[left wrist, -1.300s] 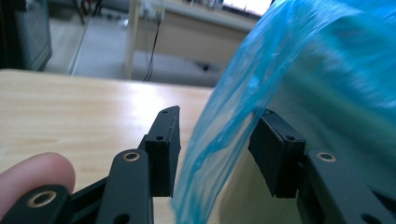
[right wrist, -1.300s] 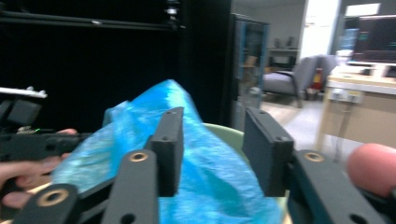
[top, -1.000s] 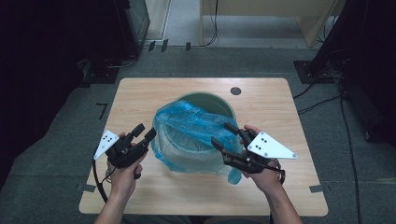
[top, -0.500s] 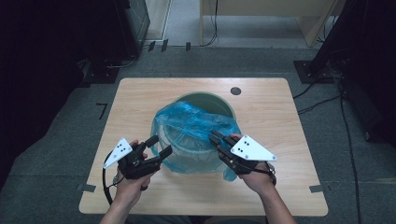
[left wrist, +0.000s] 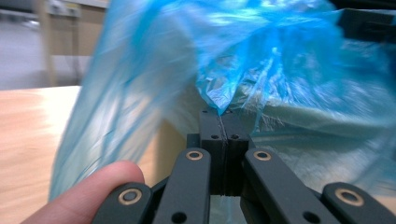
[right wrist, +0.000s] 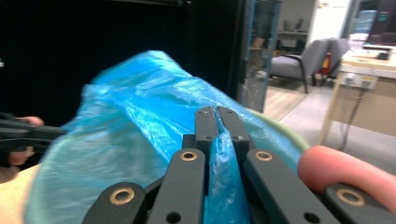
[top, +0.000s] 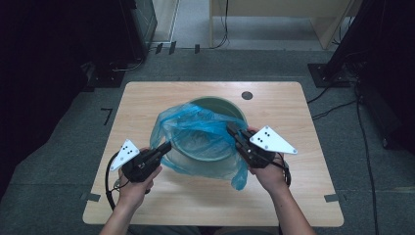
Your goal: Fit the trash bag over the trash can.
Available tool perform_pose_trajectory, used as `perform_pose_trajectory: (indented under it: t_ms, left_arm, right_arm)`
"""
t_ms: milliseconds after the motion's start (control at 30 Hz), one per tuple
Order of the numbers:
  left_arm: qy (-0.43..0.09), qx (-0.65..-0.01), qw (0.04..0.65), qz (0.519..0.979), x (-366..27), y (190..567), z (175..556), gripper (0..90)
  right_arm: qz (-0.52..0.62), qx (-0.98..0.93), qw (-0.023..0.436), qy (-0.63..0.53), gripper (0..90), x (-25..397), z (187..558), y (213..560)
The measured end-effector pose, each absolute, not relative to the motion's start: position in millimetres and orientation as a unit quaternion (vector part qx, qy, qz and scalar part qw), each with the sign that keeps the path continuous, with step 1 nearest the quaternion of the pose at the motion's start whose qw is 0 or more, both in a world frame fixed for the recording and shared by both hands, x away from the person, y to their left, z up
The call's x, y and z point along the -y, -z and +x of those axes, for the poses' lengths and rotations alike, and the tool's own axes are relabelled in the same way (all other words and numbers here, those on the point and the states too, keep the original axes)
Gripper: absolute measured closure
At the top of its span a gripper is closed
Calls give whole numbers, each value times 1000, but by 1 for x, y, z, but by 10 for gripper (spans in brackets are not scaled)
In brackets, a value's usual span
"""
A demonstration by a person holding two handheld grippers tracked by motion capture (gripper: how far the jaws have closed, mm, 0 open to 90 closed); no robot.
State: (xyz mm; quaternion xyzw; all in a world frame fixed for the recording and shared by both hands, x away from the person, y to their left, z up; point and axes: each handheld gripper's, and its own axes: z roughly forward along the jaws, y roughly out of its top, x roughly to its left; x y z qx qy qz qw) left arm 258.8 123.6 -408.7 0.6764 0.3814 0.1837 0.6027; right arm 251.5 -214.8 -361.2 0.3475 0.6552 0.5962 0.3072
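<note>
Draping over and around green basin [top: 234, 108] at table [top: 147, 100] centre — blue plastic bag [top: 195, 127]. Left of basin: left gripper [top: 165, 146], jaws pressed together, pinching a fold of bag film at their tips. Right of basin: right gripper [top: 232, 129], jaws closed on bag edge, film running down between them — loose tail hanging just below.

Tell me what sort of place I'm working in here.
Probably an office or lab workspace, not a home: a bare wooden table stands on grey carpet with cables trailing over it, and the right gripper view shows a grey office chair and a desk behind.
</note>
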Motion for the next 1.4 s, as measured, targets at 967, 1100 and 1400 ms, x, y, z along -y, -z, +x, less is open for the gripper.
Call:
perform_pose_trajectory:
  t_ms: [967, 1100, 1400]
  left_arm:
    - [-177, -432, 517, 718, -88, 450, 314, 900]
    - [-186, -436, 508, 719, -86, 453, 309, 900]
    - [-154, -458, 434, 761, -78, 490, 316, 900]
  right_arm:
    - [528, -633, 249, -509, 900, 238, 315, 460]
    - [529, -630, 249, -511, 900, 236, 306, 463]
    - [511, -637, 274, -508, 900, 234, 289, 452]
